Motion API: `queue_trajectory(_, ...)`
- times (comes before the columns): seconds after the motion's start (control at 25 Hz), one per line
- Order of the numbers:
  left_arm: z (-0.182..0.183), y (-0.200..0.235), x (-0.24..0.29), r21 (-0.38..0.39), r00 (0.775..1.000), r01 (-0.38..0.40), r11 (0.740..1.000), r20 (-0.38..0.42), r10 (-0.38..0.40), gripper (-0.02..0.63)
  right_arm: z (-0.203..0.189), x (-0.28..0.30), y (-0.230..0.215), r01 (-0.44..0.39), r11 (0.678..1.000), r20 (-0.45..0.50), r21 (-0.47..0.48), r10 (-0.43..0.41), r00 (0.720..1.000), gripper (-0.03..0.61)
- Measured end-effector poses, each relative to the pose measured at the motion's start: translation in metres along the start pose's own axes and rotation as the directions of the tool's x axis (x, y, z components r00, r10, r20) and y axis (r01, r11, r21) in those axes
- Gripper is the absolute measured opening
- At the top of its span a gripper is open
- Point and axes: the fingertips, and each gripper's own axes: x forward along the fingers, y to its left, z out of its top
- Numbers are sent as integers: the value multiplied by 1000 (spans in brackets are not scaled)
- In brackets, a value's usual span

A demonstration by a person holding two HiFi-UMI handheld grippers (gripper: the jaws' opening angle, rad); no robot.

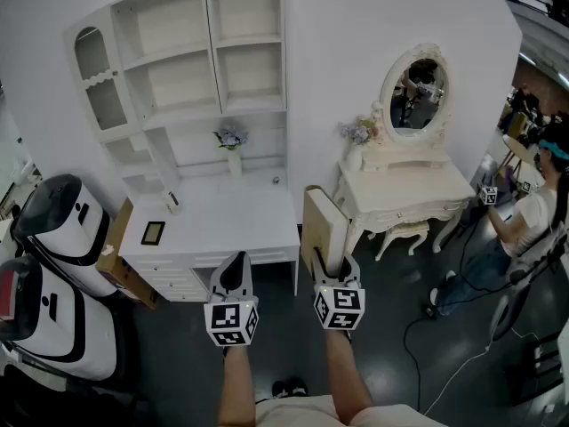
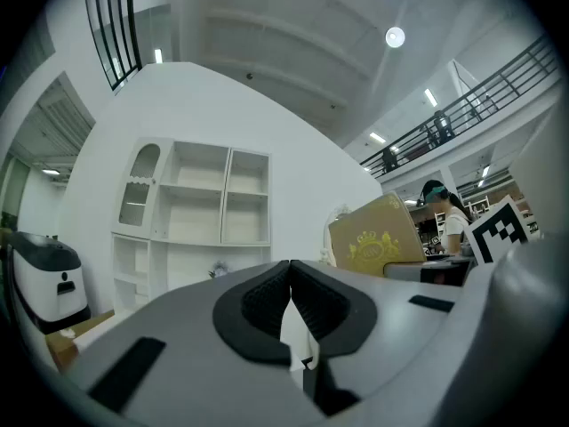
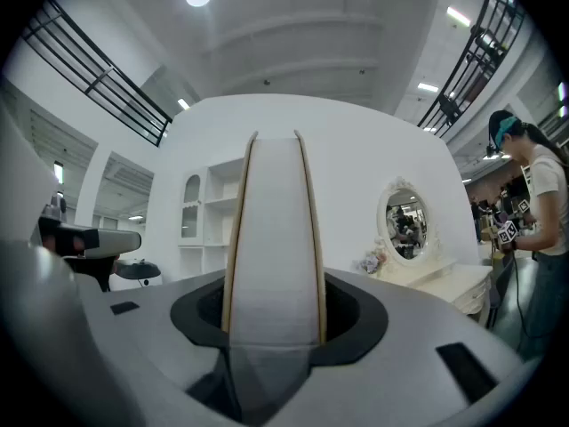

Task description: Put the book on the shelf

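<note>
My right gripper [image 1: 334, 265] is shut on a tan-covered book [image 1: 321, 224], held upright just in front of the white desk's [image 1: 233, 225] right corner. In the right gripper view the book's white page edge [image 3: 274, 238] stands straight up between the jaws of the right gripper [image 3: 274, 320]. The left gripper [image 1: 235, 263] hangs beside it, over the desk's front edge; its pads [image 2: 267, 302] meet with nothing between them. The white shelf unit [image 1: 188, 60] with open compartments rises behind the desk. In the left gripper view the book [image 2: 377, 234] shows at right, the shelf [image 2: 200, 205] ahead.
A white dressing table [image 1: 418, 192] with an oval mirror [image 1: 416, 83] and a stool [image 1: 402, 235] stands right of the desk. Two white machines [image 1: 55, 225] and a cardboard box [image 1: 119, 258] are at left. A vase [image 1: 233, 148] and dark frame [image 1: 153, 232] sit on the desk. A person [image 1: 533, 225] sits at right; cables [image 1: 444, 327] cross the floor.
</note>
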Motion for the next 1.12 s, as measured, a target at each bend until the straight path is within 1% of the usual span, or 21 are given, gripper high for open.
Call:
queue_trajectory(0.48,0,2,8,13,1000,-26,1000,-13,27,17,2,11,-2,-25,1000,10,7,25,1000,232)
queue_trajectory(0.68,2,4,16,15,999,-44,999,-15,44,17,11,20,-7,-57,998,48,29,56,997,232)
queue_trajectory(0.84,3,1,21,27,999,-53,998,-11,53,17,16,22,-13,-54,999,69,-6,54,996,229)
queue_trajectory(0.96,-3,3,25,34,998,-57,998,-16,58,17,15,27,-17,-47,999,87,-9,47,995,227)
queue_trajectory(1.12,-13,14,32,26,997,-70,997,-34,71,17,6,41,-17,-58,998,75,14,57,996,227)
